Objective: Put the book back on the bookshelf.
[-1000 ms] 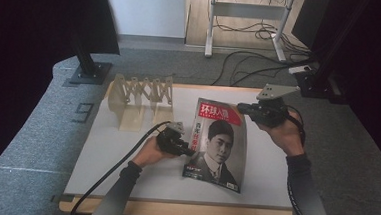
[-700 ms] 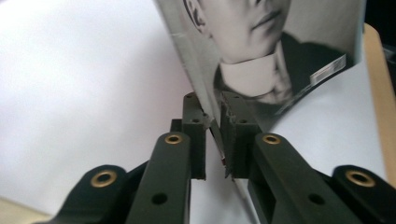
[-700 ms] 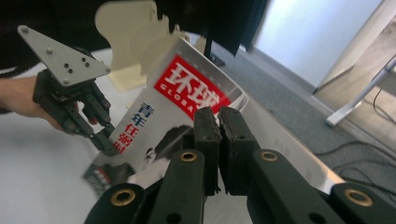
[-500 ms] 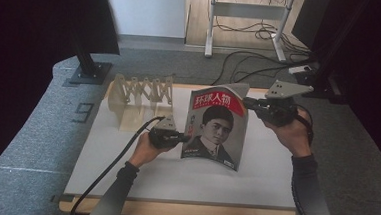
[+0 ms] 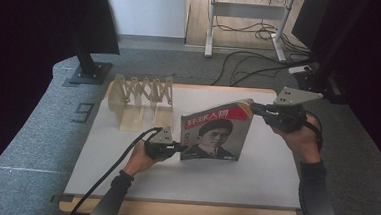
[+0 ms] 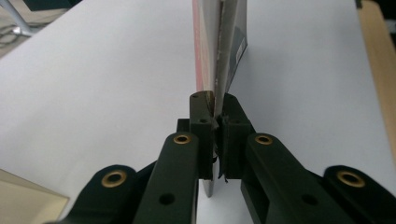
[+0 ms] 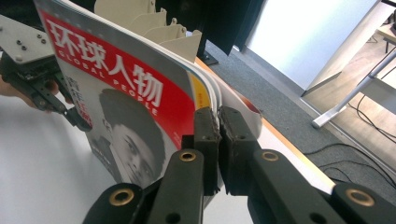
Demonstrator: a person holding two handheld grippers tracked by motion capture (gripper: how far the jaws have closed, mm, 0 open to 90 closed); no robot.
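Observation:
A magazine (image 5: 216, 134) with a red banner and a portrait on its cover stands nearly upright over the white tabletop (image 5: 124, 173), cover facing me. My left gripper (image 5: 177, 148) is shut on the magazine's left edge low down; in the left gripper view the pads (image 6: 203, 122) clamp the thin pages (image 6: 219, 46). My right gripper (image 5: 255, 108) is shut on the upper right corner. In the right gripper view its jaws (image 7: 218, 119) pinch the cover (image 7: 116, 93), and the left gripper (image 7: 70, 114) shows beyond. Whether the lower edge touches the table I cannot tell.
A pale wooden accordion rack (image 5: 141, 97) stands at the back left of the table, just behind the magazine; it also shows in the right gripper view (image 7: 154, 28). Cables trail from both grippers. Grey carpet and stand bases surround the table.
The magazine lay flat on the table a second ago; both grippers have since lifted it, so it has tipped up and now stands with its cover towards me.

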